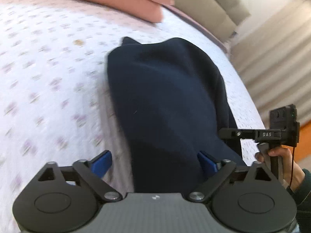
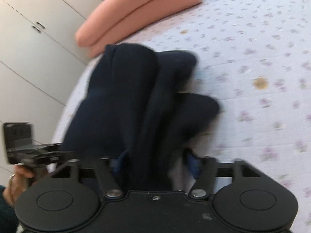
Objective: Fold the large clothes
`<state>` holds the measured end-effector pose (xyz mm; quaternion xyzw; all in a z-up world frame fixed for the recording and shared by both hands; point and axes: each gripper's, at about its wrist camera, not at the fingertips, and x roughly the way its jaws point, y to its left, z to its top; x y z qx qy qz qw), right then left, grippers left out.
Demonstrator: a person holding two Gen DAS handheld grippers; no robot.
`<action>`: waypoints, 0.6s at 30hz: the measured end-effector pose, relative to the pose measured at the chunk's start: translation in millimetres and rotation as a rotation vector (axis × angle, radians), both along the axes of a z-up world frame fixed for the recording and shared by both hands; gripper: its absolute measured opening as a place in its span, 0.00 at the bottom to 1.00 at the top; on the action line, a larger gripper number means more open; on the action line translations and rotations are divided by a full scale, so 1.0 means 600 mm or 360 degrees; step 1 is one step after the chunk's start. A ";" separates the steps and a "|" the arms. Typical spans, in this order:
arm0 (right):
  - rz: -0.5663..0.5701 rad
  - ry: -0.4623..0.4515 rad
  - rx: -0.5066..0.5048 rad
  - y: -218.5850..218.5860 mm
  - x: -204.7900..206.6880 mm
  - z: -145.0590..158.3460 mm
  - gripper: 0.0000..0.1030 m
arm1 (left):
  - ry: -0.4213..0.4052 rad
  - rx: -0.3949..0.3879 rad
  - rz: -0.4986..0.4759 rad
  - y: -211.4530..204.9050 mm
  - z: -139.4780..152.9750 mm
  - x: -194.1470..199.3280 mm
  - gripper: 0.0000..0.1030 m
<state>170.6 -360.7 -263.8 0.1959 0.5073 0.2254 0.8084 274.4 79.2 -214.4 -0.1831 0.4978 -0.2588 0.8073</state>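
Releasing: I have both the left gripper [image 1: 154,160] and the right gripper [image 2: 155,160] spread wide, gripping nothing.
Garment: dark navy folded cloth [image 1: 167,97] on the floral bed sheet [image 1: 48,68].
Next: regrasp an edge, I judge.

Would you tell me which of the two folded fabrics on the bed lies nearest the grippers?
The dark navy garment, right at both grippers; the pink folded blanket lies beyond it.
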 end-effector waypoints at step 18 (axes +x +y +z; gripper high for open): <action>0.0071 -0.0058 -0.0760 0.064 -0.075 0.032 1.00 | -0.0060 0.0682 -0.0258 -0.087 0.058 -0.139 1.00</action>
